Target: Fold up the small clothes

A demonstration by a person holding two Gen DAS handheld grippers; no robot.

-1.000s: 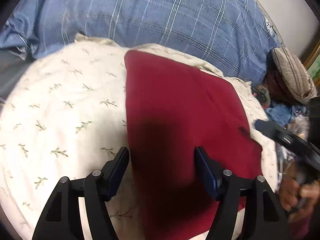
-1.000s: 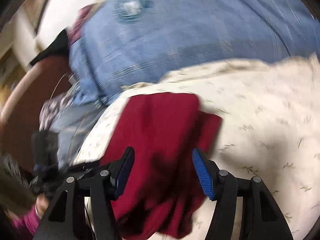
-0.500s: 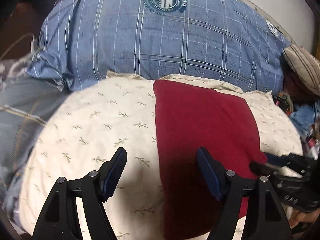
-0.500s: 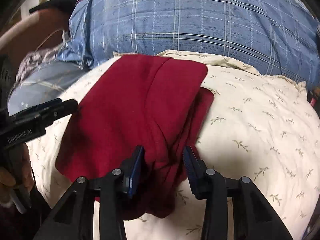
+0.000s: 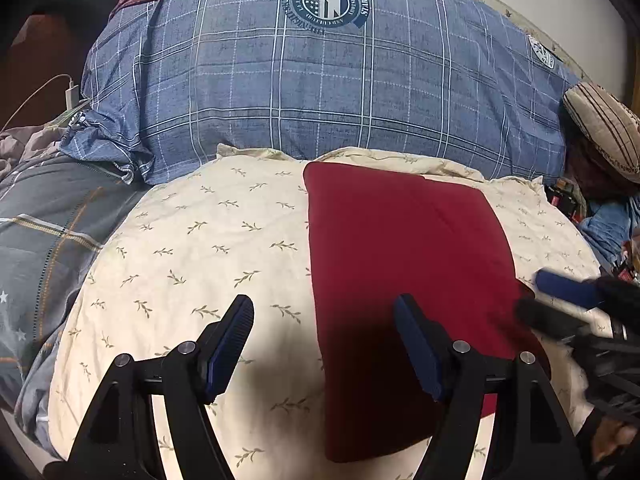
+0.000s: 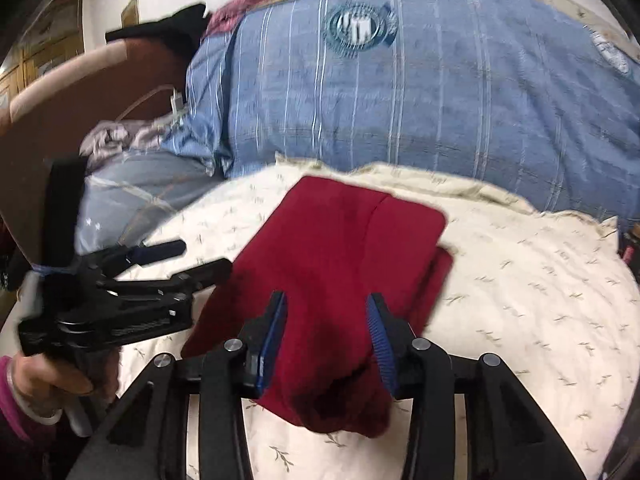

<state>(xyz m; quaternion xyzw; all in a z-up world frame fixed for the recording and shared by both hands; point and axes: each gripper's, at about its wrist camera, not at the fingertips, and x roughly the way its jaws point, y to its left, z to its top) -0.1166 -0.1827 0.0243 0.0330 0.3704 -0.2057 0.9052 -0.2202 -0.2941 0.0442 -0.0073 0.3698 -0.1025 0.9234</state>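
A dark red folded garment (image 5: 404, 264) lies on a cream leaf-print pillow (image 5: 192, 248); it also shows in the right wrist view (image 6: 332, 264). My left gripper (image 5: 324, 344) is open and empty, held above the garment's left edge. My right gripper (image 6: 326, 336) is open with its jaws astride the garment's bunched near end, not clamped on it. The right gripper shows in the left wrist view (image 5: 560, 304) at the garment's right edge, and the left gripper in the right wrist view (image 6: 176, 264).
A large blue plaid pillow (image 5: 320, 80) lies behind the cream one. A grey plaid blanket (image 5: 44, 240) is at the left, a striped cushion (image 5: 604, 132) and clutter at the right. A charger cable (image 5: 68, 92) lies far left.
Both grippers have pulled back from the garment. The right gripper's jaws, which were narrowed on the near end half a second ago, have opened wider. The garment lies folded flat.
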